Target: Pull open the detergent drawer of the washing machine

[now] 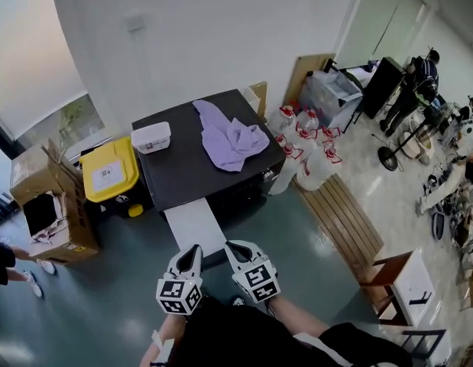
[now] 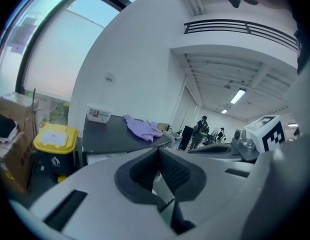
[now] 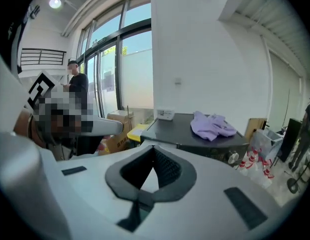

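Washing machine (image 1: 183,176), dark-topped, stands against the white wall, ahead of both grippers; its detergent drawer cannot be made out. A yellow-lidded bin (image 1: 108,170) sits just beside it, toward the head view's left. On its top lie a lavender cloth (image 1: 232,140) and a smaller white box (image 1: 151,137), apart. The left gripper (image 1: 193,251) and right gripper (image 1: 235,248) hover side by side before its front, fingers pressed together on nothing.

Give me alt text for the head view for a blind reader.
From above, the left gripper and right gripper, both shut and empty, hover side by side before a dark-topped washing machine. A purple cloth and a white box lie on its top; a yellow-lidded bin stands to its left.
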Demonstrator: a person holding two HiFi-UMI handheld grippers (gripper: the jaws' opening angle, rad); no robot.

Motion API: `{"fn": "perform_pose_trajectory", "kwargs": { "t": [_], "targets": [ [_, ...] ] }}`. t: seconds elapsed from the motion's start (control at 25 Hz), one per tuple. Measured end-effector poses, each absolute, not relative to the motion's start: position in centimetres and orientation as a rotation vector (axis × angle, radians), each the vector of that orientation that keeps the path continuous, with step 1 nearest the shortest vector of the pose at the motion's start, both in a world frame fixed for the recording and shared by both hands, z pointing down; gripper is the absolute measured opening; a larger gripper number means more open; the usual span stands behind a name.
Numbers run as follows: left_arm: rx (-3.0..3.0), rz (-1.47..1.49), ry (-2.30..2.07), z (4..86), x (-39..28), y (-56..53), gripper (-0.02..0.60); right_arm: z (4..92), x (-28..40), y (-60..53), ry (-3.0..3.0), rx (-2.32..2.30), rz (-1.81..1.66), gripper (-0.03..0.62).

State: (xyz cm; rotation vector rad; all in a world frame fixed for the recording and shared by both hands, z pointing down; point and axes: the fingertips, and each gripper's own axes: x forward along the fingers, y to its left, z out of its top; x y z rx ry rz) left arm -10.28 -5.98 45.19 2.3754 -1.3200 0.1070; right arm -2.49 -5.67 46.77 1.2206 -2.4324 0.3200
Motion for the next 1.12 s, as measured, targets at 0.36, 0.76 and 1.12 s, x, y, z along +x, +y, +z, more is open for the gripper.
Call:
{"fn": "perform_pose_trajectory", "kwargs": {
  "t": [0.36,0.76,1.12],
  "targets": [
    [2.546,0.002,-1.505,34.0,-11.9,-8.8,0.021,35.0,-2.0,-7.6,-2.555,1.402,0.124,0.009],
    [2.630,-0.128,-1.596,26.4,-11.4,-5.9,0.021,28.0,-1.7,-6.7,-2.624,1.476,-0.002,0.009],
    [2.598,-0.096,-1.693,26.3,-12.5,-4.8,0.021,27.3,-0.6,-5.9,-2.621,1.487,-0.042,0.009]
  ]
}}
